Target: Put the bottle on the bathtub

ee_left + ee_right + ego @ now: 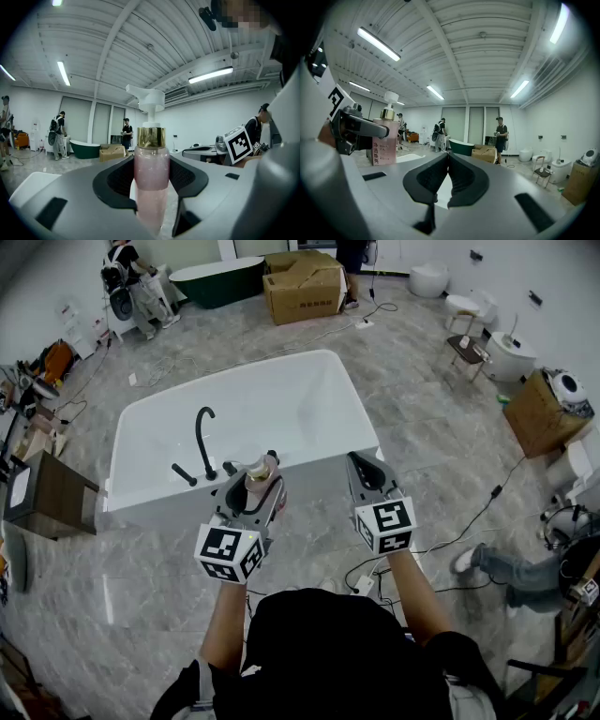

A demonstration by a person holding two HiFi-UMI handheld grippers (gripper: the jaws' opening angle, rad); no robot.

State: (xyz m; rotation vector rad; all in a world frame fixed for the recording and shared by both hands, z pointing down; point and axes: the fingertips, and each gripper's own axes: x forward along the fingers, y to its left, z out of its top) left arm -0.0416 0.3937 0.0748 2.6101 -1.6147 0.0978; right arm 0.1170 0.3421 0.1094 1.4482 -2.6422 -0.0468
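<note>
A pink pump bottle with a gold collar and a white pump head stands upright between the jaws of my left gripper, whose pads press on its sides. In the head view the bottle hangs just above the near rim of the white bathtub, right of the black faucet. My right gripper hovers over the tub's near right corner with its jaws shut and nothing in them. The right gripper view shows its closed jaws and the bottle at the left.
A wooden cabinet stands left of the tub. A cardboard box and a dark green tub sit at the back. Cables run over the floor at the right. People stand around the room's edges.
</note>
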